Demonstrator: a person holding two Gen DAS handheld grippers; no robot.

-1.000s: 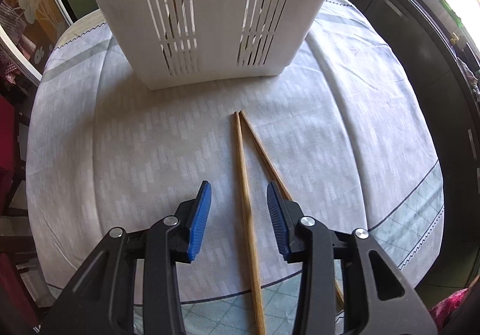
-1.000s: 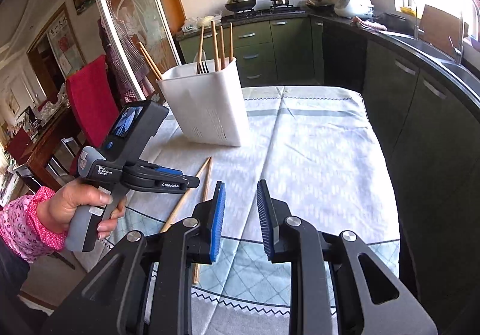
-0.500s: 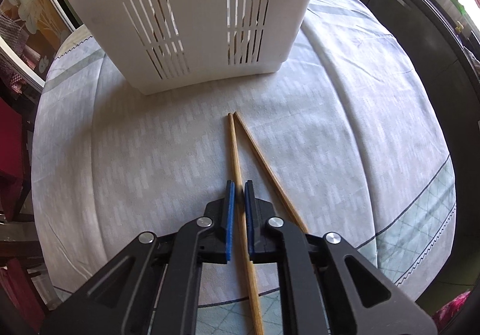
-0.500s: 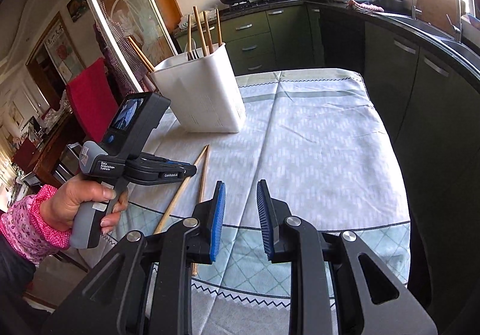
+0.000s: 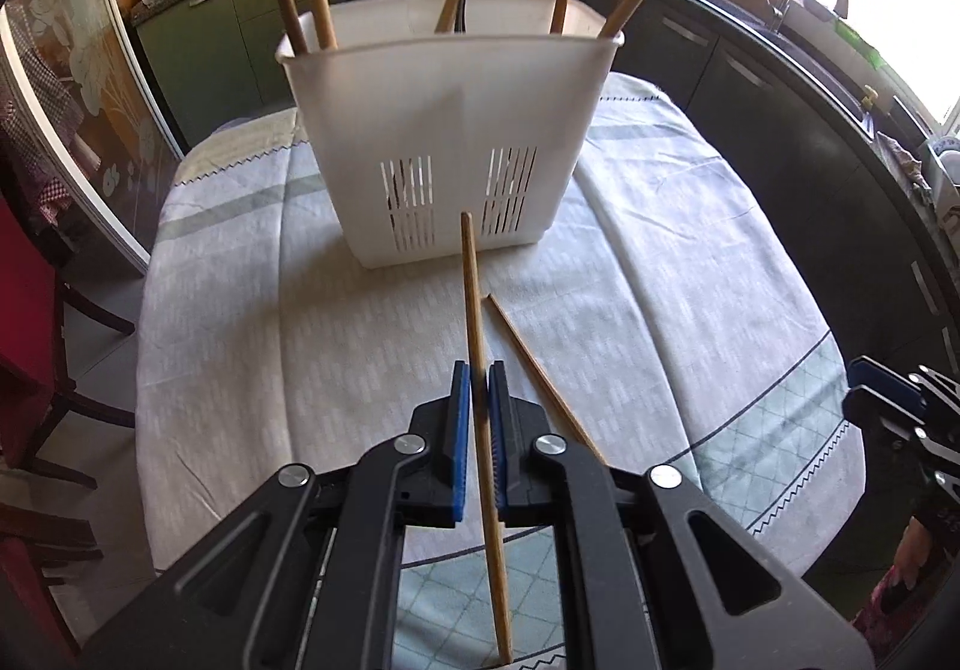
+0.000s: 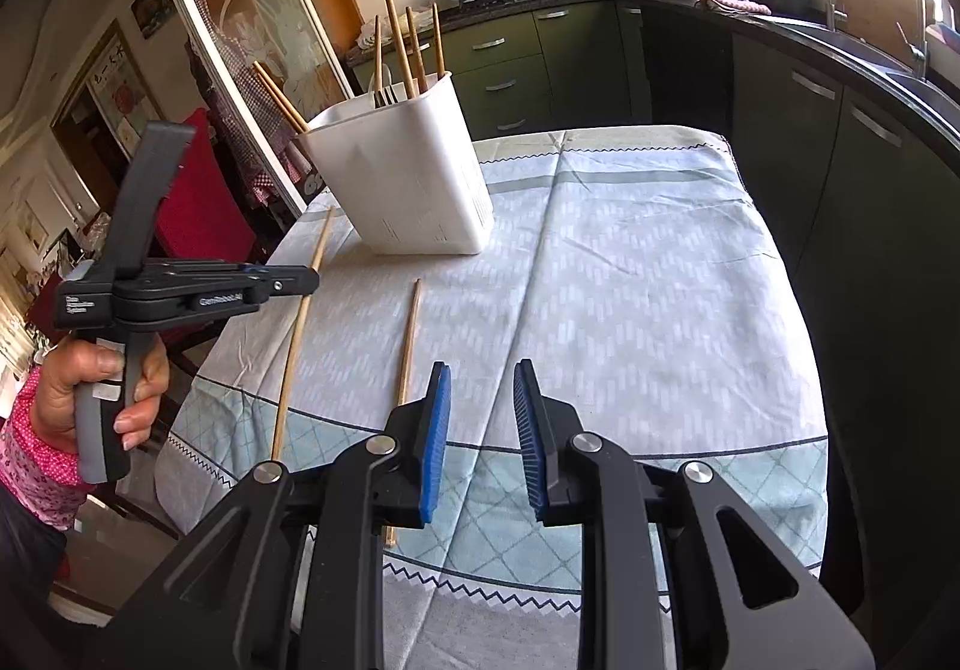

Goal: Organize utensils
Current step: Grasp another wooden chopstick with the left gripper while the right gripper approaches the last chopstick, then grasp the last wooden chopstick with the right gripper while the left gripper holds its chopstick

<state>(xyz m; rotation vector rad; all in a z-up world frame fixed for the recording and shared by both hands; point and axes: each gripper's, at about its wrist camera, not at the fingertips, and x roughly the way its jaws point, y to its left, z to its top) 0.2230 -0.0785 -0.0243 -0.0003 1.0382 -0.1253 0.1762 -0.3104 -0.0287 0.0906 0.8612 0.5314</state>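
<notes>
The left gripper (image 5: 479, 406), clamped on a chopstick (image 5: 474, 310) pointing ahead, faces the white utensil holder (image 5: 450, 129) just beyond, while the right gripper (image 6: 477, 424) hangs apart, empty, farther back.

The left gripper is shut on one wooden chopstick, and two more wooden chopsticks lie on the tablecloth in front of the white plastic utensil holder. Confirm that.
Wrong count. The left gripper is shut on one wooden chopstick, but only one other wooden chopstick lies on the tablecloth in front of the white plastic utensil holder, as the right wrist view shows.
</notes>
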